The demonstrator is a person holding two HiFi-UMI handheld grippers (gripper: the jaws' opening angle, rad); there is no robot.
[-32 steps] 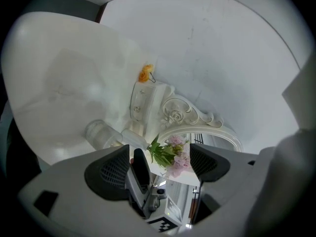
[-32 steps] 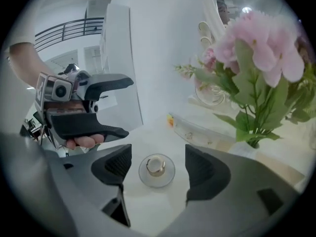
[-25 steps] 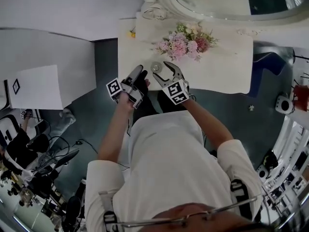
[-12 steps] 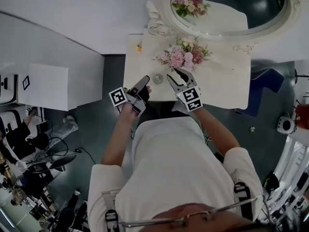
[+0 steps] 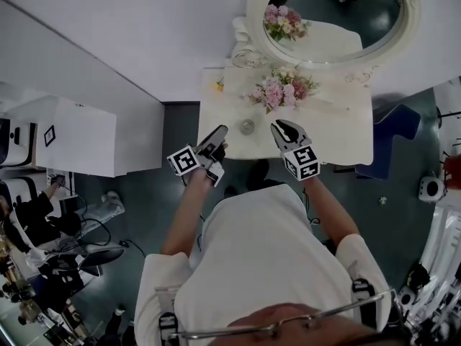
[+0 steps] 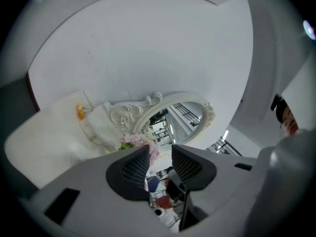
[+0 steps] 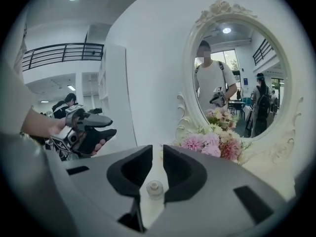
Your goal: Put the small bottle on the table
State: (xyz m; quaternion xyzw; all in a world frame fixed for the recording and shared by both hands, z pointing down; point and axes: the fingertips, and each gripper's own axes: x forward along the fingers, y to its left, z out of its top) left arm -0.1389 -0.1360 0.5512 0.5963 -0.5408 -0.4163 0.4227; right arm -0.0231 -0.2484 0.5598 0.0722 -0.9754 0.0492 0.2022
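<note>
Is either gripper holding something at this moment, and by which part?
Nothing is held. Both the left gripper and right gripper have just been closing their jaws on nothing; the small bottle stands free on the table.

- Oval mirror (image 5: 338,20), white carved frame: upright against the white wall (image 5: 144,34) at the far edge of the table (image 5: 346,135); its glass reflects a flower bunch.
- Bouquet of pink and white flowers (image 5: 281,89): at the far edge, just in front of the mirror.
- Small yellow object (image 5: 218,86): far left corner.
- White cabinet (image 5: 72,139) bearing a square black marker (image 5: 49,135): left of the table, apart from it.
- Blue chair (image 5: 396,121): off the right edge.
- Dark floor (image 5: 180,135).
- Seated person (image 5: 29,222) amid cables: far left.
</note>
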